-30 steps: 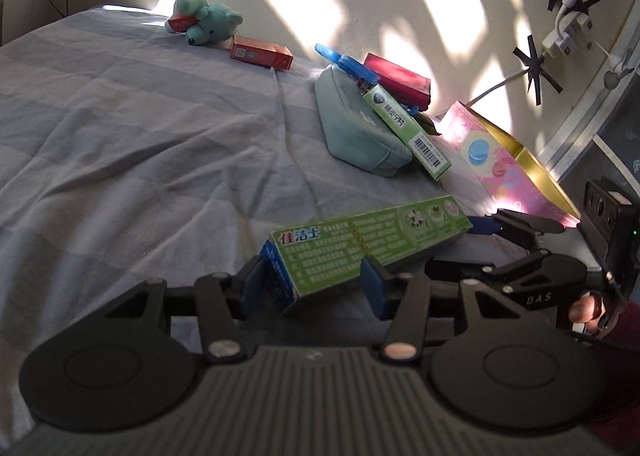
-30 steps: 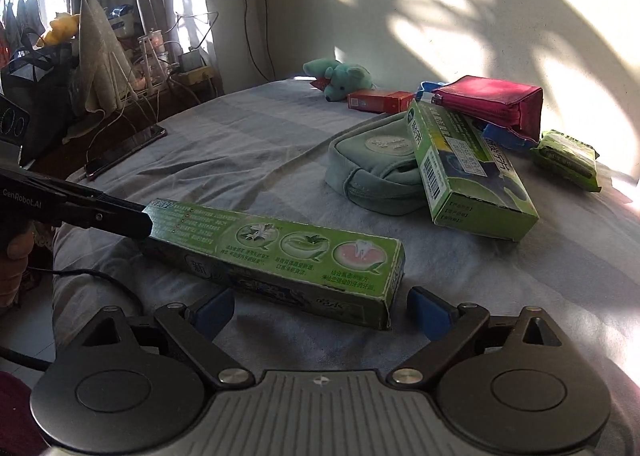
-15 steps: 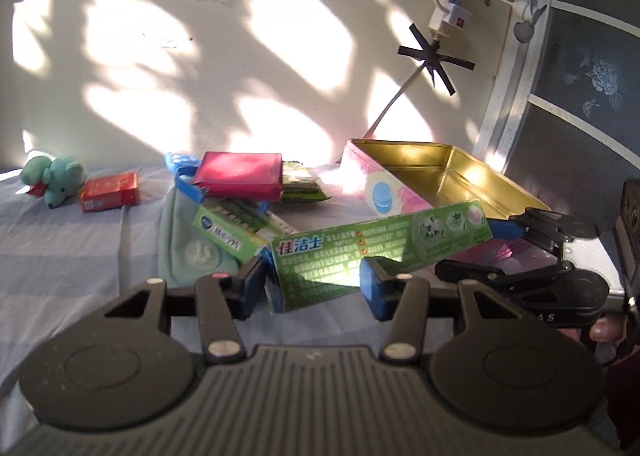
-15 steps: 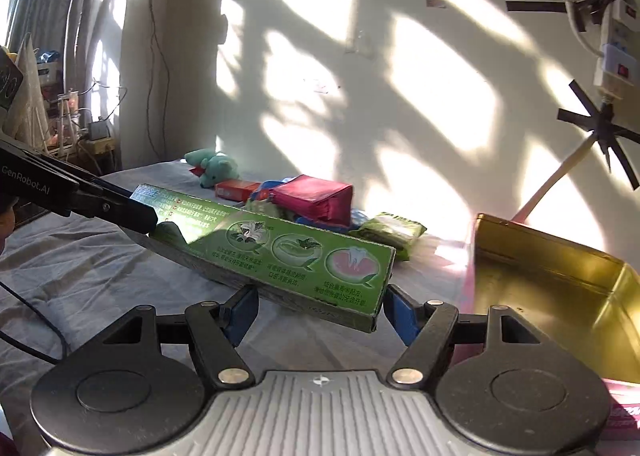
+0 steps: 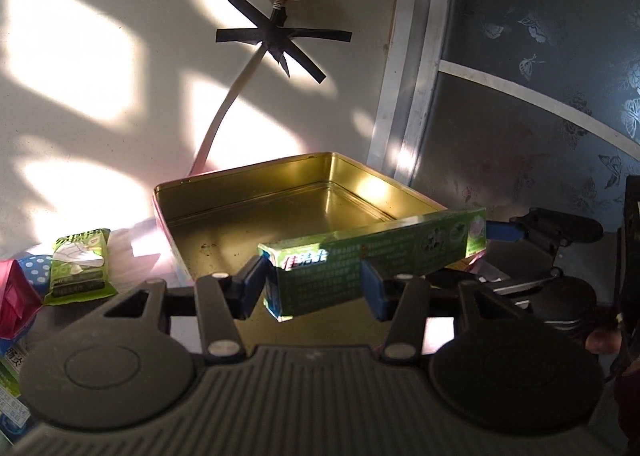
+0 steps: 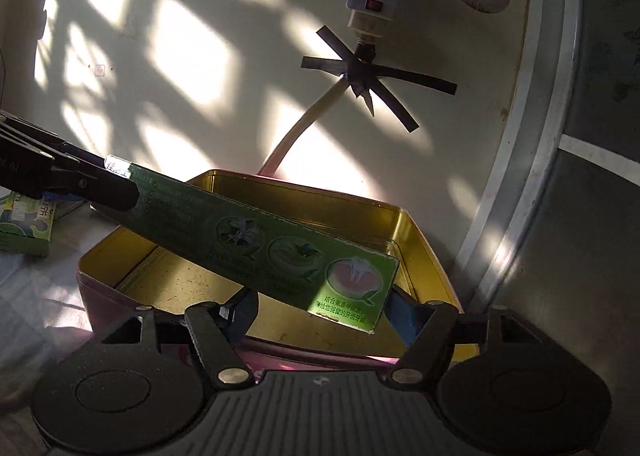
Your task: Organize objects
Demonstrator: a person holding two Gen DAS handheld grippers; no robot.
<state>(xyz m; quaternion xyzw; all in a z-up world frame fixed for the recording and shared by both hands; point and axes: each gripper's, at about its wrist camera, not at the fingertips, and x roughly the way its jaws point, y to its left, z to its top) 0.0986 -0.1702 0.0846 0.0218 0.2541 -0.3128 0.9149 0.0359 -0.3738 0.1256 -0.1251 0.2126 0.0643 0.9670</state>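
A long green toothpaste box [image 5: 372, 256] hangs in the air between both grippers. My left gripper [image 5: 316, 286] is shut on its near end. My right gripper [image 6: 324, 306] is shut on its other end [image 6: 352, 288]. The box sits just above the front rim of an open gold tin [image 5: 248, 216] with pink outer walls. In the right wrist view the tin [image 6: 416, 240] lies under the box, and the left gripper's black fingers [image 6: 80, 180] hold the far end. The tin's inside looks bare.
A green wipes packet [image 5: 80, 260], a red pouch [image 5: 14, 304] and another green box [image 6: 24, 224] lie left of the tin. A wall with a taped cable [image 5: 276, 36] and power strip stands behind. A grey patterned door [image 5: 540, 116] is at the right.
Both grippers carried the toothpaste box from the bed, up and to the right, until it hangs over the gold tin. The grip on both ends has stayed.
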